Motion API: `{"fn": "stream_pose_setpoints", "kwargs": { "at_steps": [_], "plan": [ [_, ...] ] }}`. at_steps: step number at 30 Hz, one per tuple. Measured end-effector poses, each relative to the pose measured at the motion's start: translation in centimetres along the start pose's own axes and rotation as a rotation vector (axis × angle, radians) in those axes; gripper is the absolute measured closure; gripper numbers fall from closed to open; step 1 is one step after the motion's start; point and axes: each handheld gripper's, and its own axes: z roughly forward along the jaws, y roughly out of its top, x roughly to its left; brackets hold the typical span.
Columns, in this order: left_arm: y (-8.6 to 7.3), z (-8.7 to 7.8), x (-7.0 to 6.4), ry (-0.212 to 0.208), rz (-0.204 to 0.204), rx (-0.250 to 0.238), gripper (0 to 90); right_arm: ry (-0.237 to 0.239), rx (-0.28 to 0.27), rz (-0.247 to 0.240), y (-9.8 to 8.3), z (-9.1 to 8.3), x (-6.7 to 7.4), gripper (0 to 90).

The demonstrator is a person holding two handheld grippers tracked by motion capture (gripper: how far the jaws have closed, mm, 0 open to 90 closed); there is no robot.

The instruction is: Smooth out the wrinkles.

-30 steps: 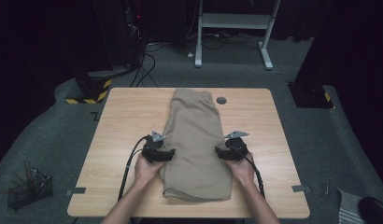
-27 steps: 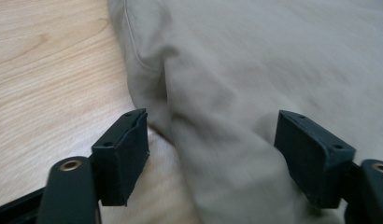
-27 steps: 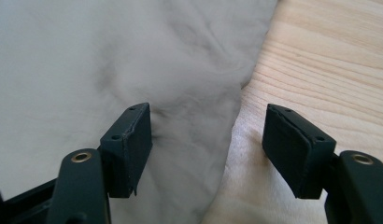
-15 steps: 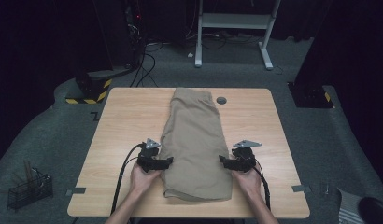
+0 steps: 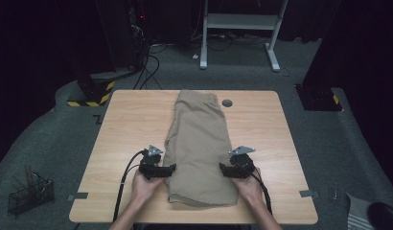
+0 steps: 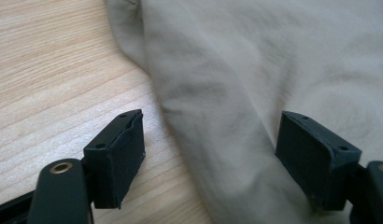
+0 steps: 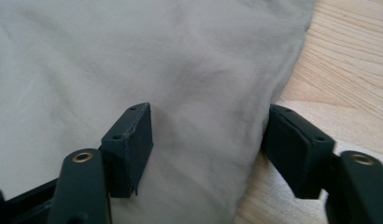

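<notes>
A beige folded garment (image 5: 199,143) lies lengthwise down the middle of the wooden table (image 5: 122,124). My left gripper (image 5: 171,168) is at its left edge near the front, open, with the cloth's edge (image 6: 217,140) between its jaws. My right gripper (image 5: 222,169) is at the garment's right edge, open too, straddling the cloth's folded edge (image 7: 213,135). Both point inward toward the garment. A hand holds each gripper from below.
A small dark round disc (image 5: 227,102) lies on the table beside the garment's far right corner. On the floor left of the table stands a wire basket (image 5: 29,194). Behind the table are a white desk frame (image 5: 237,28) and cables.
Both grippers have moved toward the front of the table along the garment's edges and now sit lower against its sides. The garment has not visibly shifted.
</notes>
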Motion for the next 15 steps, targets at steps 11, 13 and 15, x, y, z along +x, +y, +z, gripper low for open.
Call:
{"fn": "stream_pose_setpoints", "kwargs": {
  "at_steps": [11, 13, 15],
  "plan": [
    [0.4, 0.4, -1.0, -0.007, 0.051, -0.019, 69.8, 0.063, -0.022, -0.061, -0.1, -0.3, 1.0, 76.3],
    [0.5, 0.5, -0.8, -0.039, 0.034, -0.019, 78.0, 0.074, -0.022, -0.073, -0.2, -0.3, 1.2, 82.3],
    [0.5, 0.4, -0.6, -0.065, 0.029, -0.014, 84.4, 0.077, -0.023, -0.090, -0.2, -0.4, 1.3, 85.4]
  ]
}}
